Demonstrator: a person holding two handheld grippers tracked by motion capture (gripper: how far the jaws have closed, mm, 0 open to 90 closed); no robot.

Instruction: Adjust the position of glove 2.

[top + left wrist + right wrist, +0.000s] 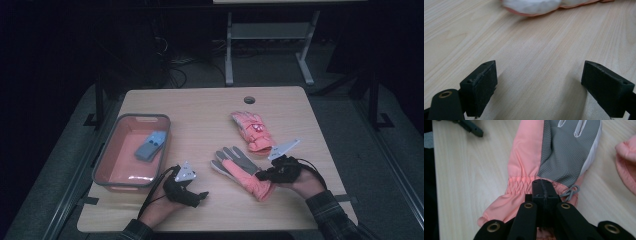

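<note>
1. On the pale wooden worktop (pixel 210 210), the right claw (pixel 544 191) is clamped tight on the cuff of the pink-and-grey padded glove (pixel 240 172), palm up, mid-carry.
2. The left claw (pixel 200 195) rests wide open, holding nothing.
3. Next, probably, the glove goes leftward into the grey-rimmed pink plastic tub (pixel 107 182); its mate, the second pink glove (pixel 252 131), waits nearby.

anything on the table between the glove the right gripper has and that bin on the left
Partly. The right gripper is shut on the cuff of the palm-up glove. On the straight line to the bin sits the left gripper, open, resting on the table just in front of the bin's near corner.
</note>
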